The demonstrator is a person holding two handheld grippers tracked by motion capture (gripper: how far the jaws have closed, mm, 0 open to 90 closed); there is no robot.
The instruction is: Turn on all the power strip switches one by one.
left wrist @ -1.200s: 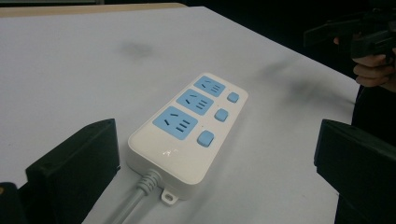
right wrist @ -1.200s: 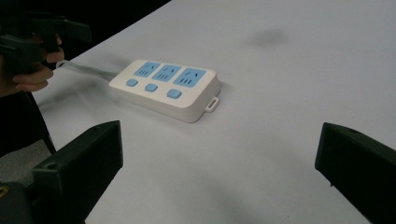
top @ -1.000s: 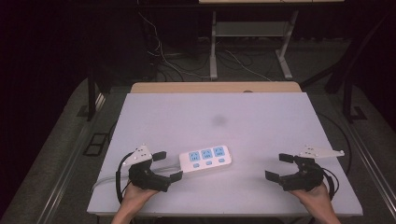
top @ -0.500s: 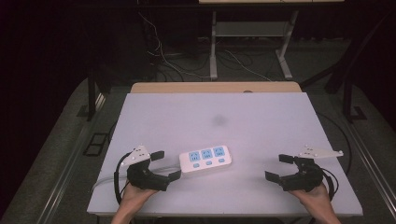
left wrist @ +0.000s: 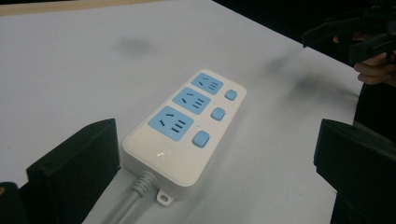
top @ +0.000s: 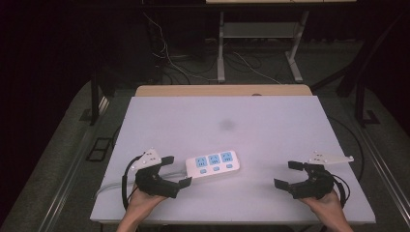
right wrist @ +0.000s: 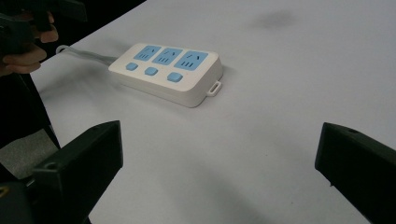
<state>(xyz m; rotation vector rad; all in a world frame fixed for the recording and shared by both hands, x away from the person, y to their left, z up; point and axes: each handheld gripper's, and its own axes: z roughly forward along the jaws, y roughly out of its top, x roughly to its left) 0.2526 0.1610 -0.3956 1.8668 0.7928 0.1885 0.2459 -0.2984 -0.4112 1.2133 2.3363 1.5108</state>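
While the white table [top: 270, 130] spreads wide under the high view, a white power strip [top: 213, 164] with three blue sockets lies flat near its left-centre, toward the near edge, its grey cable [left wrist: 130, 203] leaving the left end. Just left of the strip, the left gripper [top: 176, 170] rests with jaws spread, close to its cable end but not touching. Well apart at the near right, the right gripper [top: 289, 175] sits with jaws spread, holding nothing.
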